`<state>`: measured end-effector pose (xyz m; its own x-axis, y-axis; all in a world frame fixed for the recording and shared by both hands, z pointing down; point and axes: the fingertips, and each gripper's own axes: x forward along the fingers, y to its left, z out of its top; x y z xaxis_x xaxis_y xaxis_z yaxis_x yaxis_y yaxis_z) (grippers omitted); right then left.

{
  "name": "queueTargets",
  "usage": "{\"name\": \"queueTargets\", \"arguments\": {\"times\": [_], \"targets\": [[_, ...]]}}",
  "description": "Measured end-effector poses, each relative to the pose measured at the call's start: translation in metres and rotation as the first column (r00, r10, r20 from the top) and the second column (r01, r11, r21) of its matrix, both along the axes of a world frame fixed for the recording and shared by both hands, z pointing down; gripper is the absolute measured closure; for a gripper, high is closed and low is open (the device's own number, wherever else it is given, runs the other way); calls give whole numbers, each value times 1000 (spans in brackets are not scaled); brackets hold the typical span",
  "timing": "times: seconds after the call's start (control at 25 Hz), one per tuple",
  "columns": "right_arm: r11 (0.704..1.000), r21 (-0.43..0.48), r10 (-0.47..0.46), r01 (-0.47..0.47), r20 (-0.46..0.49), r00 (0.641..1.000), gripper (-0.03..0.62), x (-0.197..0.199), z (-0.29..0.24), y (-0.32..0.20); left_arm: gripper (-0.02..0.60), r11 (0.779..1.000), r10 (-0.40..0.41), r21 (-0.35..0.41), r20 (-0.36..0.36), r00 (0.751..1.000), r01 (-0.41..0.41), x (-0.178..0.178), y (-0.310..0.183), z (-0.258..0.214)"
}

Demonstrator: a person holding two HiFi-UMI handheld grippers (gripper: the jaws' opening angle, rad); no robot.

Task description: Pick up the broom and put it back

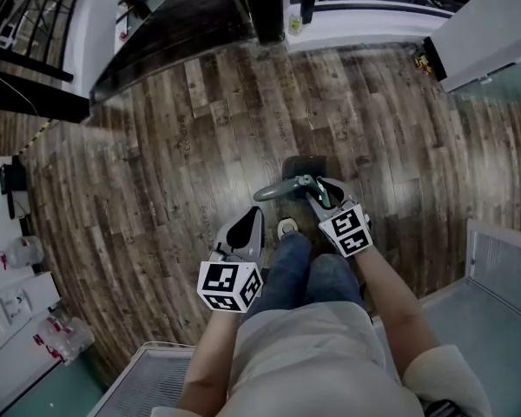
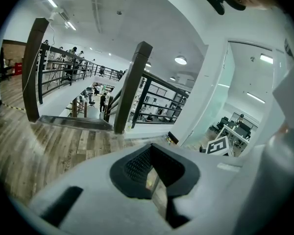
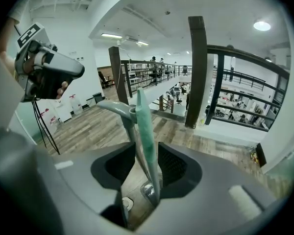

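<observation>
The wooden floor fills the head view. The broom stands on it at 12 o'clock from my knees, upright and leaning slightly. A dark flat piece lies at its foot, but I cannot tell whether that is the broom's head or a pan.

A grey curved handle arcs off toward 10 o'clock, just beside the broom's teal sleeve.

My right gripper has its jaws well apart around that sleeve. The pole sits nearer the 3 o'clock pad, and I see no squeeze on it, so nothing is held.

My left gripper hangs at 7 o'clock from the broom. It is empty, with its pads drawn almost together.

I judge the broom to be light and stiff but top-heavy, with a long lever and a thin metal shaft below that looks slick. The sleeve looks the better hold because it is thicker and less slippery. I would grip it squarely and high enough to keep the head from swinging.
</observation>
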<state>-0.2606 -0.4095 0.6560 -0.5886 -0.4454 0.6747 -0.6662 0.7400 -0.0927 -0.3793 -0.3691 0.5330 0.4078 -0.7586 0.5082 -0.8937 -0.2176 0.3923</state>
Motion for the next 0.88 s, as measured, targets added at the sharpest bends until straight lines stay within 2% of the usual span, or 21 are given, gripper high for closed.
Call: {"name": "queueTargets", "arguments": {"times": [0.48,0.88], "targets": [[998,-38,43,-43,-19,999,458,8,41,-3,575,999,2,-33,-6,1000,-2,3,6,23],[999,-8,31,-31,-37,999,494,2,48,-10,575,998,5,-68,-9,1000,-5,3,17,33]]}}
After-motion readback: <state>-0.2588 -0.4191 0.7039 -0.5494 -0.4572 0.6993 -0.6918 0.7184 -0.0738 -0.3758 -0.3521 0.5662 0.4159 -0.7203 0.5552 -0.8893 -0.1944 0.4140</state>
